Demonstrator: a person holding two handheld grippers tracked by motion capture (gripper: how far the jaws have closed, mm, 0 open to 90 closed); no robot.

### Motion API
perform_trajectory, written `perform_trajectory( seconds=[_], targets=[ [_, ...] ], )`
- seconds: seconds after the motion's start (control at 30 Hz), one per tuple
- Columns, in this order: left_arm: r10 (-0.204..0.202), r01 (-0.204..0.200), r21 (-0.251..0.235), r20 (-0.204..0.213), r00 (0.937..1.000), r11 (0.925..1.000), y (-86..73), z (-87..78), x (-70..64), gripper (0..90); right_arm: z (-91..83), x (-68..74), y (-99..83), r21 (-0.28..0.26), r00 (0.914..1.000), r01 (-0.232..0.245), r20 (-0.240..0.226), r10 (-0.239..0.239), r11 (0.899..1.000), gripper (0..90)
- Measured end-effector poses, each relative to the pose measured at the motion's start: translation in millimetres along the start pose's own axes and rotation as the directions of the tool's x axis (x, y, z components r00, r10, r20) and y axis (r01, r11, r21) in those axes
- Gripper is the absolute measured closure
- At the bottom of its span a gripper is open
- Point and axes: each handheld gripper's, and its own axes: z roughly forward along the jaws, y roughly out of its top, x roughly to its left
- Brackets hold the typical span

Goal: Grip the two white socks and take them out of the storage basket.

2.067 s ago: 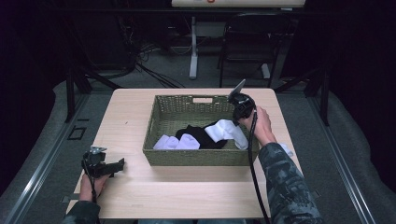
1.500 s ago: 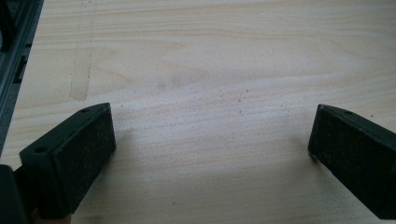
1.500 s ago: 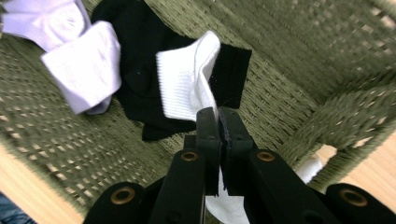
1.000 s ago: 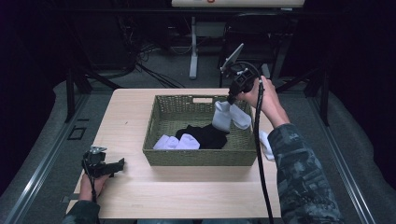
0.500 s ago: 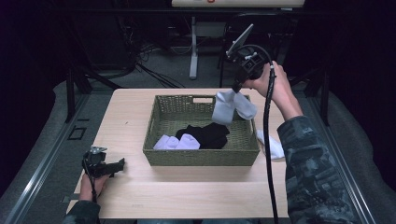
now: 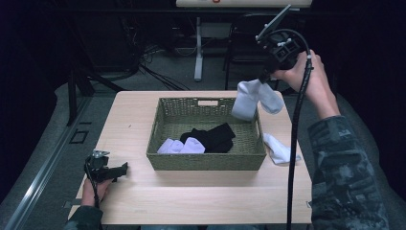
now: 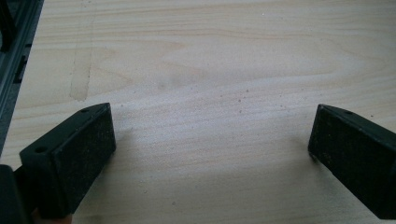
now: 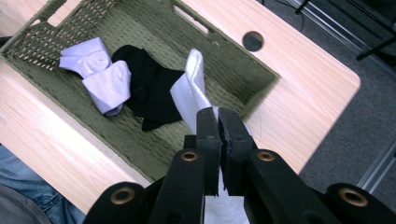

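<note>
My right gripper (image 6: 266, 75) is held high above the basket's far right corner, shut on a white sock (image 6: 249, 98) that hangs down from it. The same sock (image 8: 191, 93) dangles past the closed jaws in the right gripper view. The woven basket (image 6: 207, 163) sits mid-table and holds a black sock (image 6: 213, 135) and a pale lilac sock (image 6: 181, 145). A second white sock (image 6: 279, 150) lies on the table to the right of the basket. My left gripper (image 6: 122, 168) rests low at the table's front left, open, with bare wood between its jaws (image 7: 210, 140).
The light wooden table (image 6: 206, 201) has a round cable hole (image 8: 252, 40) near its far right corner. A dark floor, cables and a white table leg (image 6: 198, 52) lie beyond the far edge. A black cable (image 6: 294, 143) trails from the right gripper down along the person's sleeve.
My right gripper has risen out of the basket with the white sock and moved up, back and to the right. The left gripper has stayed put.
</note>
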Motion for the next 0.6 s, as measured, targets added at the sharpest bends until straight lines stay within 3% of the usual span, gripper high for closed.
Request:
perform_trajectory(
  seconds=[0.33, 0.6],
  targets=[
    [0.002, -0.002, 0.002, 0.001, 1.0000, 1.0000, 0.0, -0.2, 0.1, 0.6, -20.8, -36.5, -35.8, -0.015, 0.9950, -0.090, 0.043, 0.090, 0.996, 87.8],
    [0.001, -0.001, -0.003, -0.003, 1.0000, 1.0000, -0.2, 0.2, -0.1, 0.6, -9.5, -63.9, -66.0, 0.005, 0.9829, -0.170, 0.072, 0.169, 0.985, 87.6]
  ],
)
